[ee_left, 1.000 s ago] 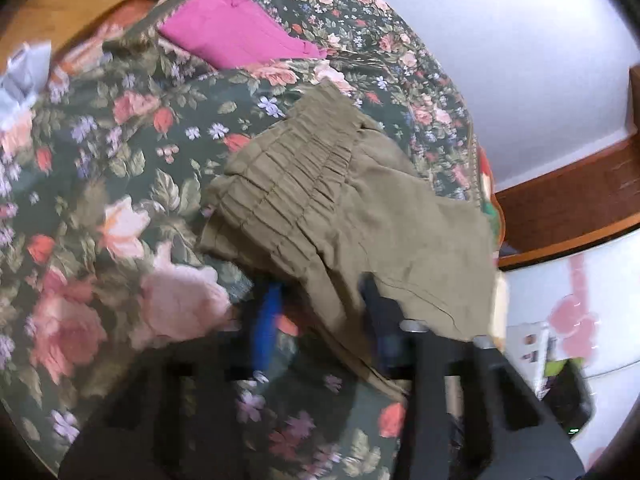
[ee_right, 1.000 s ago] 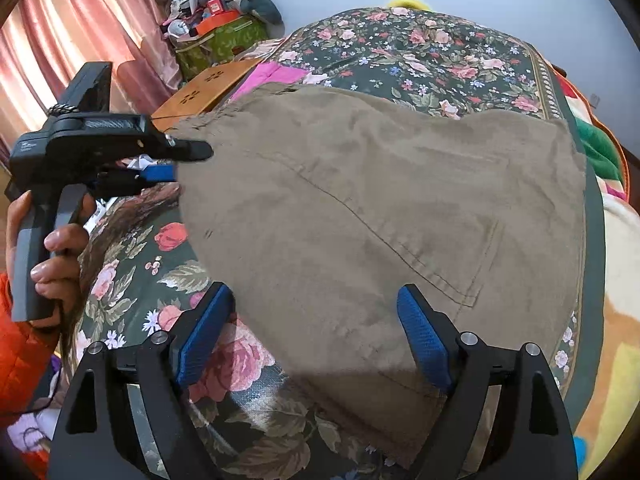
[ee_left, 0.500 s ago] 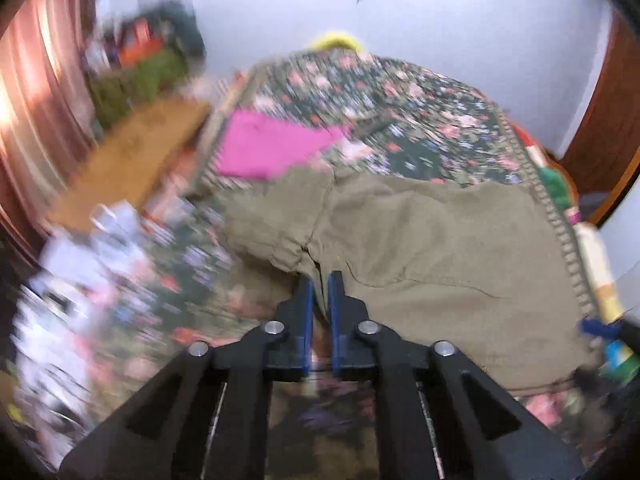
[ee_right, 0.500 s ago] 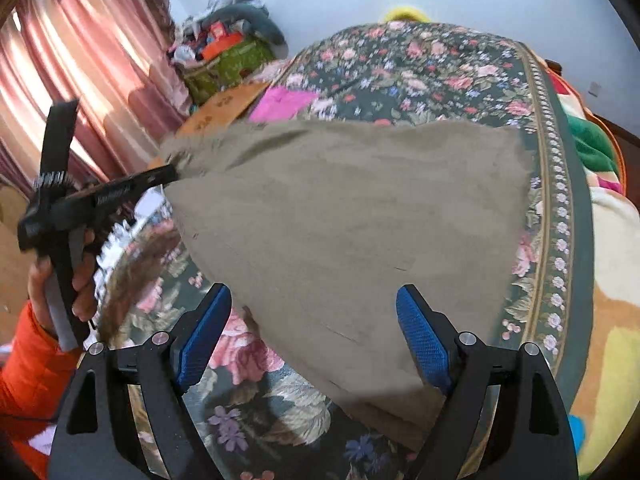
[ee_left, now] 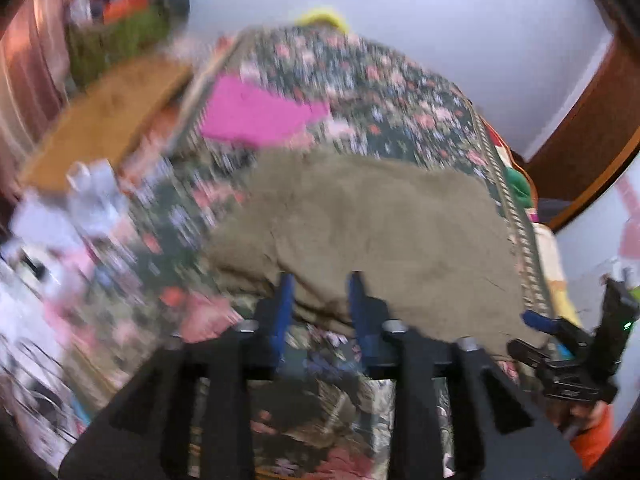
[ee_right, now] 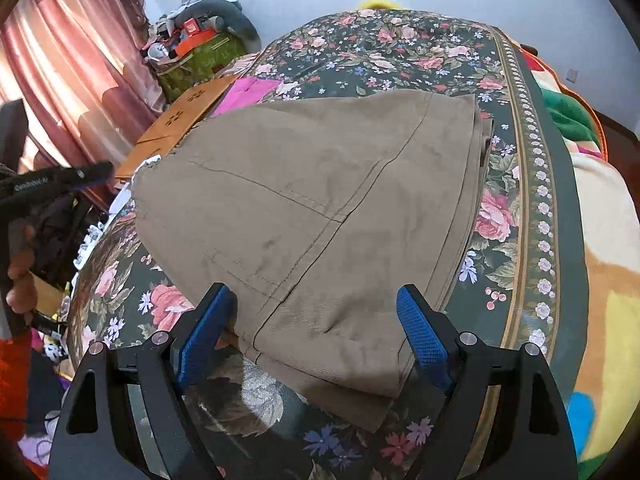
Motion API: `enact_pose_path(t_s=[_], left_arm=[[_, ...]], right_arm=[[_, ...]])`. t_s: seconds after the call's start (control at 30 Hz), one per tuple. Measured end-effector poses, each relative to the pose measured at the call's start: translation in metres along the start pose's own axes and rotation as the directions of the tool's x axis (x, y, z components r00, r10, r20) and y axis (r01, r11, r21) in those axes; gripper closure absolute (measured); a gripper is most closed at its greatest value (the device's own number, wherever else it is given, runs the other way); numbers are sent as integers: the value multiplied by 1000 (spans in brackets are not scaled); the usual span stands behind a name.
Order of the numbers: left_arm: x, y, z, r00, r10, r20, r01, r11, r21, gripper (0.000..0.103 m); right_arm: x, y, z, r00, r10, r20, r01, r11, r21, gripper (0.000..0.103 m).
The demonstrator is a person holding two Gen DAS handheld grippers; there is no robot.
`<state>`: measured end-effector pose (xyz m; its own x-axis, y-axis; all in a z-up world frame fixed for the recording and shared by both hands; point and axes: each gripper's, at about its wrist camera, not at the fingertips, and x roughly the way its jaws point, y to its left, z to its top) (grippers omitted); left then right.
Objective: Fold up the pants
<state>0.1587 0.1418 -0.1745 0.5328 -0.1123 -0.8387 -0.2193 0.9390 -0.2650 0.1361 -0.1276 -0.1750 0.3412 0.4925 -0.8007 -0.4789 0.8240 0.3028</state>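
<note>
Olive-brown pants (ee_right: 320,208) lie folded flat on the floral bedspread (ee_right: 400,48). My right gripper (ee_right: 312,328) hovers over their near corner, wide open, pads clear of the cloth on both sides. The left wrist view is blurred: the pants (ee_left: 380,224) spread ahead of my left gripper (ee_left: 320,300). Its jaws are opening, and the pants' near edge shows behind the gap without the pads pressing on it. In the right wrist view the left gripper (ee_right: 80,172) sits off the pants' left edge, in a person's hand. The right gripper (ee_left: 560,344) shows at lower right of the left wrist view.
A pink cloth (ee_right: 248,88) lies beyond the pants by a wooden board (ee_right: 180,120). Pink curtains (ee_right: 60,60) and a pile of clutter (ee_right: 196,36) stand at the left. A colourful blanket (ee_right: 600,220) runs along the bed's right edge.
The left gripper, shut half a second ago at the pants' waistband edge, has spread its jaws and drawn back upward. The raised cloth now lies flat and folded. The right gripper stays open.
</note>
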Motion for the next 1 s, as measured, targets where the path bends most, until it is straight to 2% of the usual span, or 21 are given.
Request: enact_pose_path(t_s=[0.03, 0.1, 0.13, 0.2, 0.27, 0.3, 0.47, 0.5, 0.6, 0.7, 0.77, 0.83, 0.93, 1.0], left_arm=[[7, 4, -2, 999, -26, -28, 25, 999, -27, 54], [21, 9, -5, 995, -65, -70, 59, 995, -80, 49], [29, 14, -6, 990, -94, -103, 82, 990, -115, 43], [41, 20, -9, 976, -163, -143, 136, 974, -184, 40], [54, 30, -11, 950, -260, -173, 206, 938, -280, 36], [57, 36, -10, 942, -290, -167, 227, 920, -318, 35], [81, 52, 0, 906, -396, -148, 301, 850, -433, 23], [86, 52, 3, 904, -401, -148, 304, 847, -436, 22], [97, 46, 15, 914, -375, -158, 287, 869, -403, 19], [101, 37, 24, 950, -271, -155, 209, 922, -326, 22], [99, 32, 27, 979, -149, -137, 109, 958, -264, 44], [97, 32, 28, 989, -100, -110, 71, 968, -242, 61], [85, 33, 26, 995, -78, -65, 62, 974, -217, 70], [73, 23, 26, 999, -12, -31, 7, 988, -155, 72]], right_arm=[[0, -1, -1, 1000, 1, 0, -1, 1000, -2, 21], [2, -1, -1, 1000, 2, 0, -2, 1000, -5, 20], [2, -2, -1, 1000, 3, -1, -3, 1000, -5, 20], [3, -2, -2, 1000, 8, -4, -8, 1000, -3, 20], [3, -3, -2, 1000, 12, -6, -12, 1000, -1, 20], [3, -4, -2, 1000, 13, -7, -13, 1000, -1, 20], [6, -4, -3, 1000, 15, -17, -15, 1000, 1, 20], [6, -4, -2, 1000, 15, -19, -15, 1000, -1, 20], [8, -4, -3, 999, 20, -26, -20, 1000, 1, 20], [8, -5, -3, 999, 30, -28, -30, 1000, 5, 20], [8, -6, -4, 999, 38, -28, -38, 999, 6, 20], [8, -6, -4, 999, 38, -27, -38, 999, 7, 20], [6, -7, -3, 999, 46, -23, -45, 999, 20, 20], [4, -8, -1, 998, 48, -27, -47, 998, 39, 20]])
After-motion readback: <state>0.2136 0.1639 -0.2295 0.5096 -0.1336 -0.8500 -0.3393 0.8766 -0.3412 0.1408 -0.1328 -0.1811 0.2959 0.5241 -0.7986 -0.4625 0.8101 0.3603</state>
